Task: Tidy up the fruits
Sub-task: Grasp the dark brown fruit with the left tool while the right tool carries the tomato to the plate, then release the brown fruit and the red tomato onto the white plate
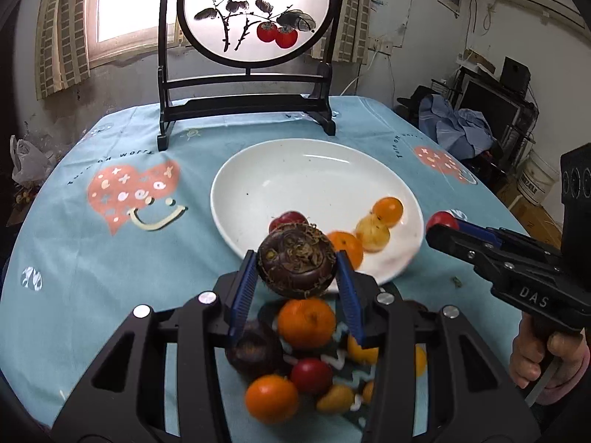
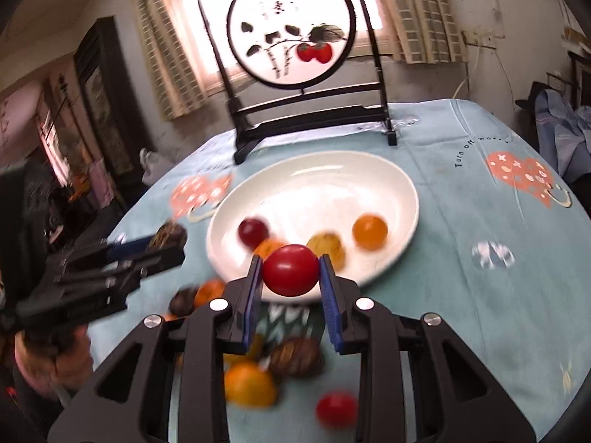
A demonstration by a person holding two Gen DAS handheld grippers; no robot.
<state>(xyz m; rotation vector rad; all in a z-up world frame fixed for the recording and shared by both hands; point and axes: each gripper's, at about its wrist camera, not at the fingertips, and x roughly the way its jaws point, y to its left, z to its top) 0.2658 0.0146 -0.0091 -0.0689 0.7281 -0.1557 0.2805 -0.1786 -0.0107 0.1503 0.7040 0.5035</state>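
My left gripper (image 1: 297, 264) is shut on a dark brown water chestnut (image 1: 296, 264), held above the near rim of the white plate (image 1: 258, 170). My right gripper (image 2: 290, 271) is shut on a red cherry tomato (image 2: 290, 269), held over the plate's near rim (image 2: 369, 170). The plate holds a red fruit (image 2: 252, 231), an orange one (image 2: 370, 231), a yellow one (image 2: 327, 245) and another orange one (image 1: 347, 245). Several loose fruits lie on the cloth below the grippers: oranges (image 1: 306, 323), a red tomato (image 1: 311, 375), a brown chestnut (image 2: 295, 356).
A black-framed round painted screen (image 1: 255, 11) stands at the back of the table. The table has a light blue cloth (image 1: 110, 258) with pink hearts. The right gripper shows at the right in the left wrist view (image 1: 448, 223); the left gripper shows at the left in the right wrist view (image 2: 162, 243).
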